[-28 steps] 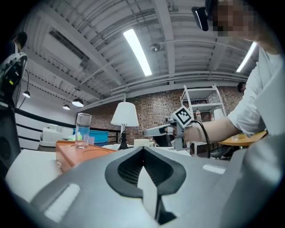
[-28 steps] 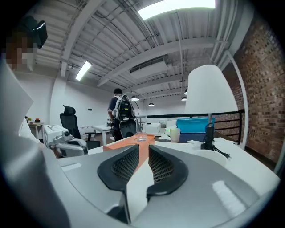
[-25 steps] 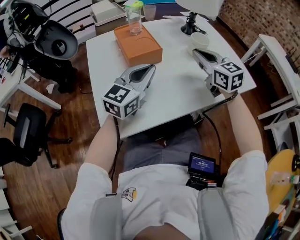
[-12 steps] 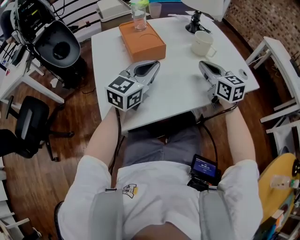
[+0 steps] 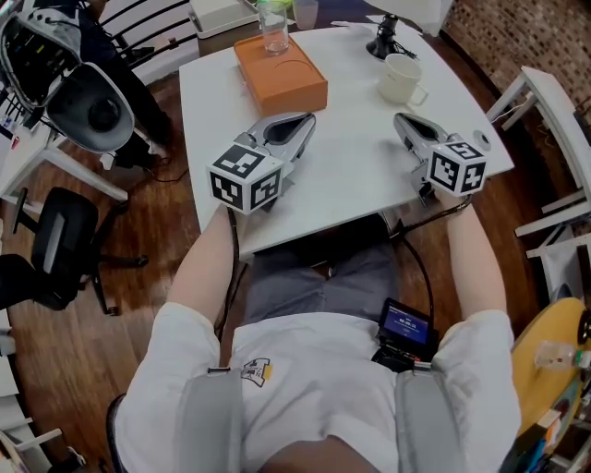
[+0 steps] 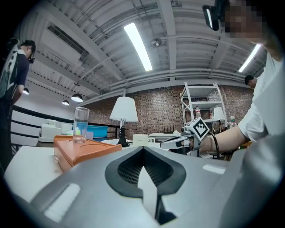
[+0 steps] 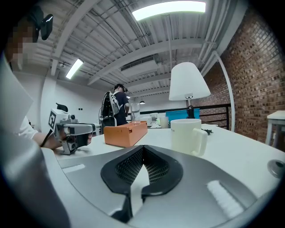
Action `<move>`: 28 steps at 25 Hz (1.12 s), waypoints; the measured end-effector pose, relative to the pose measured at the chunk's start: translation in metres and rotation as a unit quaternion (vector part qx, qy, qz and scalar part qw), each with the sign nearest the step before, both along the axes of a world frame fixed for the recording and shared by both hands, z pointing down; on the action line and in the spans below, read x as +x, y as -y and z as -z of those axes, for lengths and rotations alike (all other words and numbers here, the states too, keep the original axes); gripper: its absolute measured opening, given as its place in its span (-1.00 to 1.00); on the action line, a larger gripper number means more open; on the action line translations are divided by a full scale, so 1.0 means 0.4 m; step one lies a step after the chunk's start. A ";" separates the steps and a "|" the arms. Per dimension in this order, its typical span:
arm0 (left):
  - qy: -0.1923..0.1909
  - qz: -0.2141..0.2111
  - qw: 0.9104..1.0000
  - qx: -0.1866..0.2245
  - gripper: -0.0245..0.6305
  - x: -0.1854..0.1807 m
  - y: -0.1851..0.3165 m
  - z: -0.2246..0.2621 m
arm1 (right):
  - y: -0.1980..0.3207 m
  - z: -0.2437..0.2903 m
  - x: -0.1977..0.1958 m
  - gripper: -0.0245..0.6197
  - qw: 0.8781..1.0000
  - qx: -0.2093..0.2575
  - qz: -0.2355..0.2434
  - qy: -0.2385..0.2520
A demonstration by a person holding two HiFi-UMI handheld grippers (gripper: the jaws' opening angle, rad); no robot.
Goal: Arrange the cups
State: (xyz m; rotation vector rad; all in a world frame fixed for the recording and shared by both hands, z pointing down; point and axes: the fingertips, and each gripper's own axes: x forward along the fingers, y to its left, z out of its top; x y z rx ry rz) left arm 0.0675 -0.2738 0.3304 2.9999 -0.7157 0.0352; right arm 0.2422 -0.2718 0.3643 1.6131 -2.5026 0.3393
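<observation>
Resting both tools low over the near half of the white table (image 5: 351, 185), the person seems to be pausing before any cup is picked up. The left gripper (image 5: 297, 127) lies level with its jaws pressed together on nothing. It points toward the orange tray (image 5: 282, 78) at far left, where a clear glass (image 5: 272, 28) stands upright on the far end. The right gripper (image 5: 406, 123) is likewise closed and empty. Its tip is aimed at the white mug (image 5: 400, 78), which stands upright on bare table just beyond it, handle to the right, clear of the jaws.

That aim suggests the mug is the next thing to fetch, and the jaws would have to part first. A round outline shows on the tray's near end, probably a seat for a cup. If so, the glass is in its place and the mug is not. A small translucent cup (image 5: 306, 13) and a lamp's black base (image 5: 383, 42) stand at the far edge, well apart from both tools.
</observation>
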 end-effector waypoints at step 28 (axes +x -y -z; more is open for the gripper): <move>-0.005 -0.004 1.000 0.000 -0.93 -0.013 0.019 0.013 | 0.028 -0.008 0.006 -0.92 1.000 -0.002 -0.006 -0.002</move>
